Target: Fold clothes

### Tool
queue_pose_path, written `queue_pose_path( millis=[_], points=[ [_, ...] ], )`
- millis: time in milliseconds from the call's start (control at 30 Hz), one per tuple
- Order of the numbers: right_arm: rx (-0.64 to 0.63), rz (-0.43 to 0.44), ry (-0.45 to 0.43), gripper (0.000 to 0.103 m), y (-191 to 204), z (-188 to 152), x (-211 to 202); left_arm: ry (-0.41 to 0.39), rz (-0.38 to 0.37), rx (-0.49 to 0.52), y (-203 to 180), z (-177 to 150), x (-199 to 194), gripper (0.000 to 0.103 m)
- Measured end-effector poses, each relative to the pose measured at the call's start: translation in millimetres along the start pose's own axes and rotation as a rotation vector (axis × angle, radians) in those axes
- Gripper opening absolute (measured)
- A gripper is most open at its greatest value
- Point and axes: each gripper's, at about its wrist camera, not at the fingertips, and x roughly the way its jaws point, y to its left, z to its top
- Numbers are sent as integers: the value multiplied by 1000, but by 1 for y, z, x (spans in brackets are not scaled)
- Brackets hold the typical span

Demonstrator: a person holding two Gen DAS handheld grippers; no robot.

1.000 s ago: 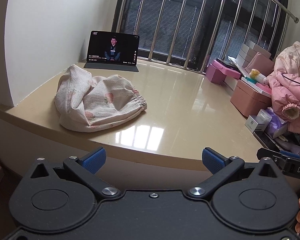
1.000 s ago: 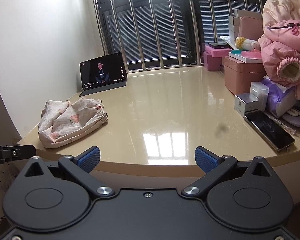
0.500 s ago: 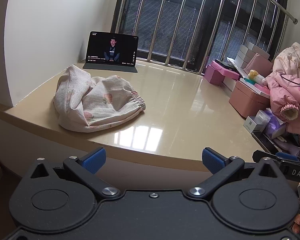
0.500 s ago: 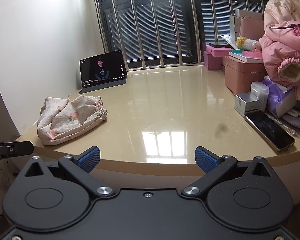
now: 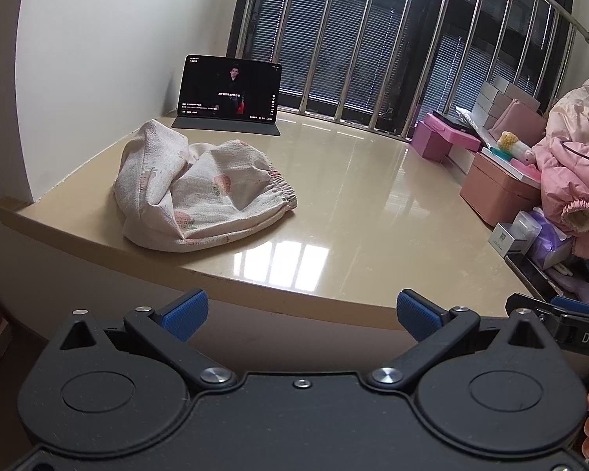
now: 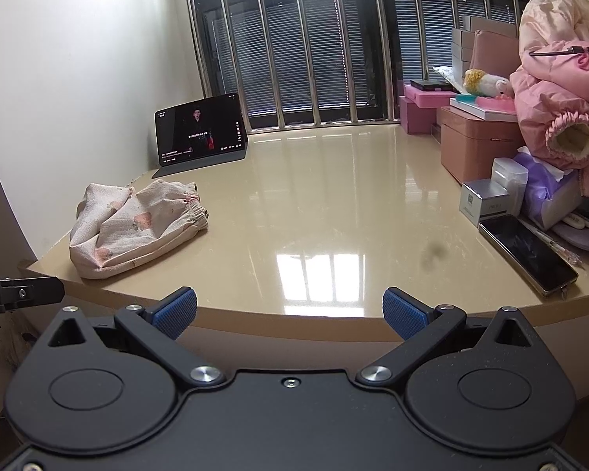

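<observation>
A: Grippers?
B: Left gripper (image 5: 300, 310) and right gripper (image 6: 290, 312) both have fingers spread wide, holding nothing, short of the table (image 6: 333, 204) edge.
A: Garment?
B: Crumpled shorts (image 5: 200, 196) lie at the table's left front corner; tablet (image 5: 229, 90) stands behind.
</observation>
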Motion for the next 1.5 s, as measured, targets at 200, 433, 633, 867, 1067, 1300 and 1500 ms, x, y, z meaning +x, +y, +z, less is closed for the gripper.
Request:
queue_pose_path(
  millis=[200,433,633,867,1067,1300,1500],
  points=[
    [-1,-3,4,102,5,-1,2,-10,2,15,-4,0,-1,103],
    [-5,-3,10,102,7,-2,3,-12,5,19,-4,-1,-2,103],
    [-4,-3,16,102,7,-4,4,-4,0,14,-1,0,1,103],
    [-9,-4,17,102,6,-2,5,5,-6,9,0,0,2,103],
    [-13,-6,13,102,7,-1,4,9,-9,7,0,1,2,103],
    [-15,-3,13,102,7,-2,5,9,-12,2,2,1,2,103],
    [-25,-1,2,102,6,-4,6,-9,4,6,5,2,1,103]
  ],
)
